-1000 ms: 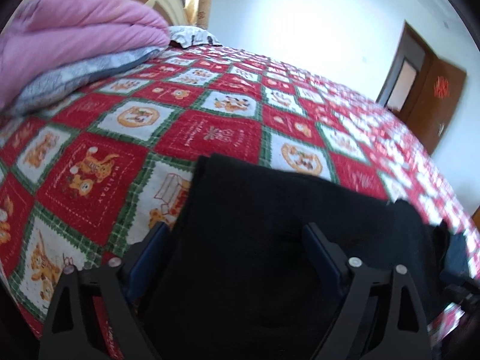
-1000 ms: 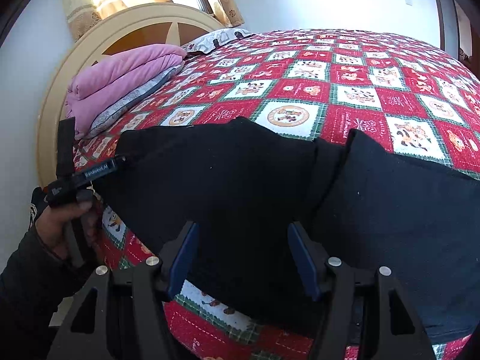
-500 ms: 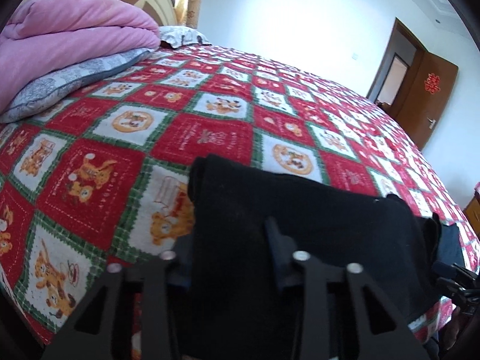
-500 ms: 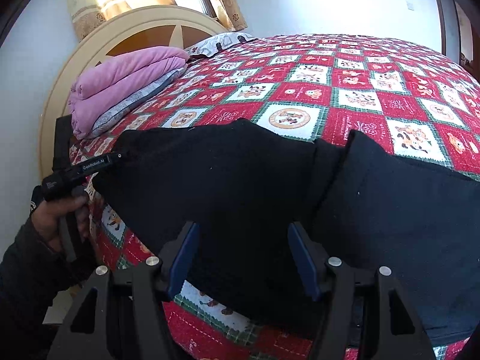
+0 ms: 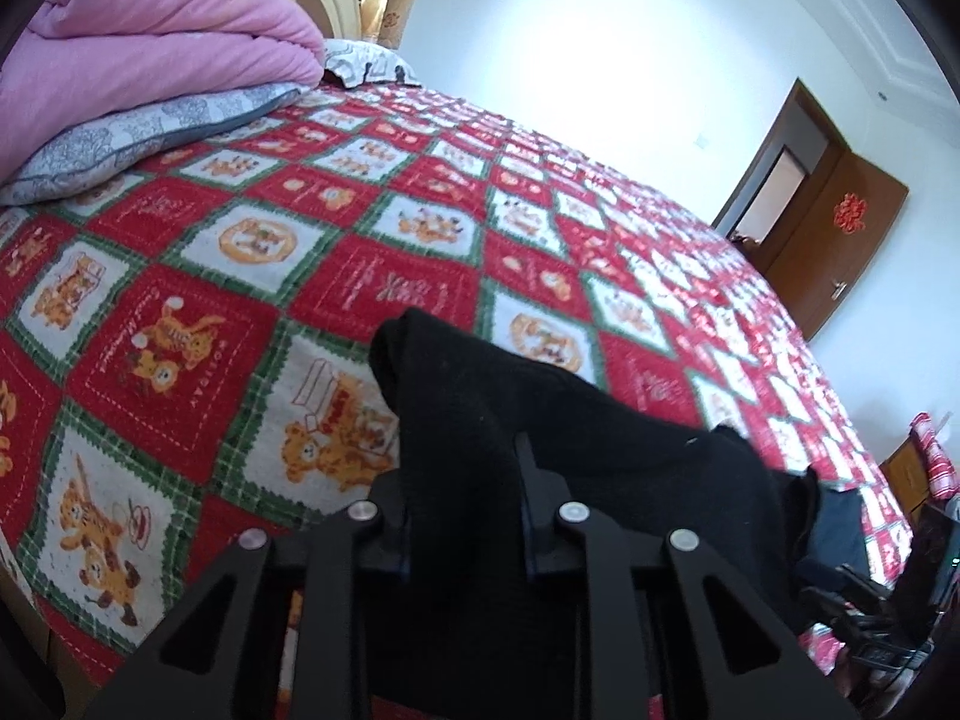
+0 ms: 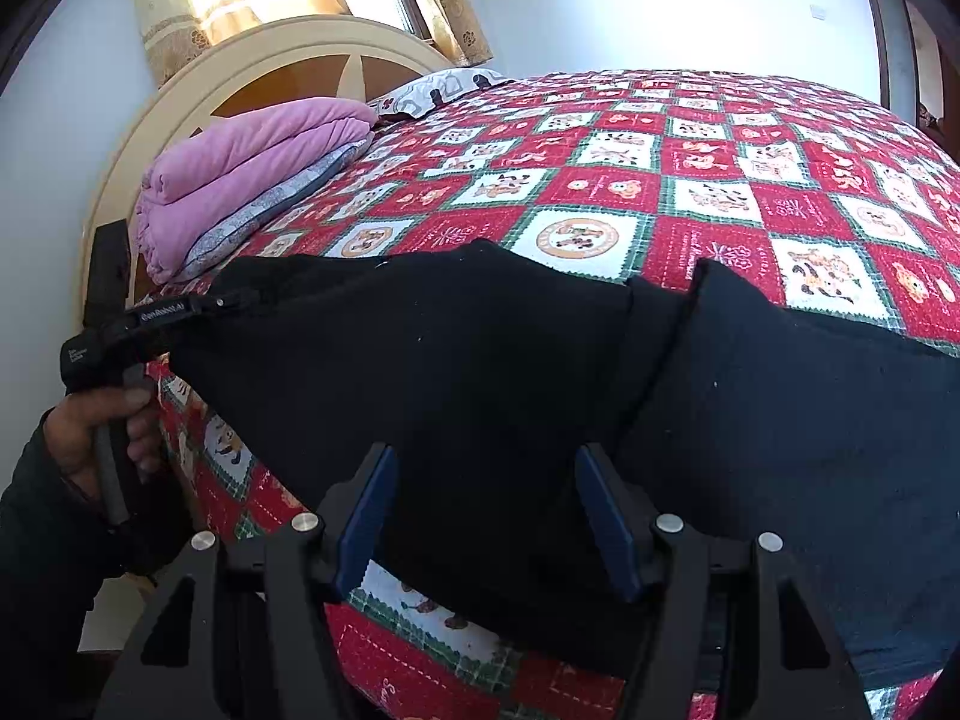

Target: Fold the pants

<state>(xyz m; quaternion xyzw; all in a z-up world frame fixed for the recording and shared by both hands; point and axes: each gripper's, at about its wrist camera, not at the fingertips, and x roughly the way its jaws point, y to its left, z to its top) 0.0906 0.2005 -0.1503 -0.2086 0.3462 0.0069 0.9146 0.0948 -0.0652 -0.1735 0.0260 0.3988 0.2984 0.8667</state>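
Black pants lie spread on the near part of a red, white and green patterned bedspread. My left gripper is shut on the pants' left edge and lifts it a little off the bed. In the right wrist view the left gripper shows at the far left, held by a hand, pinching the cloth's corner. My right gripper is open, its blue-padded fingers spread over the pants' near edge, with cloth lying between them.
A folded pink blanket on a grey pillow sits by the cream headboard. Another pillow lies farther back. A brown door stands beyond the bed. The bedspread's near edge drops off below the grippers.
My left gripper has closed on the pants' left edge and raised it, bunching the cloth. The right gripper has stayed open in place.
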